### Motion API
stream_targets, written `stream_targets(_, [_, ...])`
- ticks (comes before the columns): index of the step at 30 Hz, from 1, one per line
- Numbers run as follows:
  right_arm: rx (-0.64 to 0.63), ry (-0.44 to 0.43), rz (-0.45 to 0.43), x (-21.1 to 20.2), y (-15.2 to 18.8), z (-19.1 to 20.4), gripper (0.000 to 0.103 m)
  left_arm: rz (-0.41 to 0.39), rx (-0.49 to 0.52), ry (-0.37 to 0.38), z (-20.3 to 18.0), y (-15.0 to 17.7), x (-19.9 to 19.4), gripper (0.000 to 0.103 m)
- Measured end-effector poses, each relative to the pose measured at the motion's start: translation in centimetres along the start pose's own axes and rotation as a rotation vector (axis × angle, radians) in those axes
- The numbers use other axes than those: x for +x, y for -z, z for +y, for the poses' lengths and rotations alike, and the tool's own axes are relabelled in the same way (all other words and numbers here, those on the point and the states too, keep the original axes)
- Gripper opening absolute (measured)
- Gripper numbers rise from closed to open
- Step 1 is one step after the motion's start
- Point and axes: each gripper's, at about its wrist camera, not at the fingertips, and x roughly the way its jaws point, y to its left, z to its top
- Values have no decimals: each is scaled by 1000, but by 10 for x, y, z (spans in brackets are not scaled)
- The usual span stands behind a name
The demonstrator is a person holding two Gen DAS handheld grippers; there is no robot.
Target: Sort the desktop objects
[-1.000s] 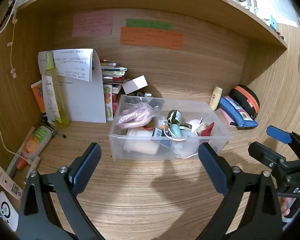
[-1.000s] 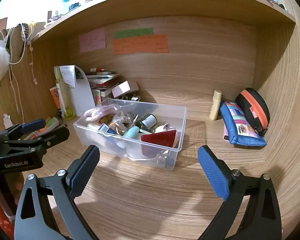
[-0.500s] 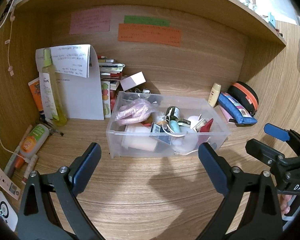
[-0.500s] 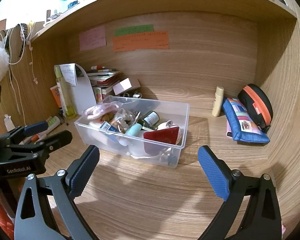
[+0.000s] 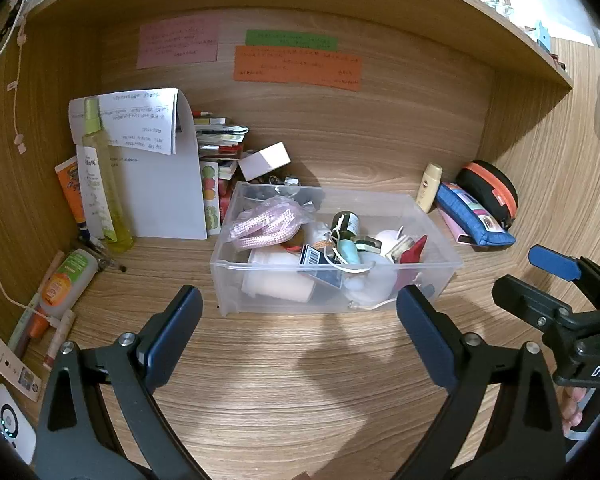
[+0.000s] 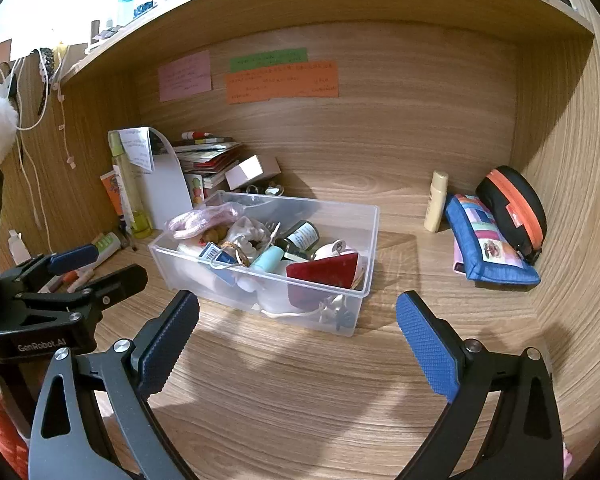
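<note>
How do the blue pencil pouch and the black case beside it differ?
The blue pencil pouch is long, flat and patchwork-printed; the black case is rounded and domed, with an orange zipper band. The pouch lies nearer the clear bin; the case sits against the side wall. Both rest on the desk, untouched.

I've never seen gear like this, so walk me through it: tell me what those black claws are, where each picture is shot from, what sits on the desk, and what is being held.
The black claws are two handheld grippers, one in each of a person's hands; there is no robot arm. Each carries a fisheye camera looking out between its blue-padded fingers. One picture is from the left gripper, the other from the right gripper; each also shows its partner at the edge. On the wooden desk stands a clear plastic box full of small items. A tall yellow spray bottle stands to its left, a blue pencil case and a black pouch with an orange zip to its right. Both grippers are open and hold nothing.
</note>
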Motion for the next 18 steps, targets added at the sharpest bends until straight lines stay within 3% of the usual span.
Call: stream_targets(18, [12,-9,6,2,0,0,99,22,26,22,-3,-1,9,99])
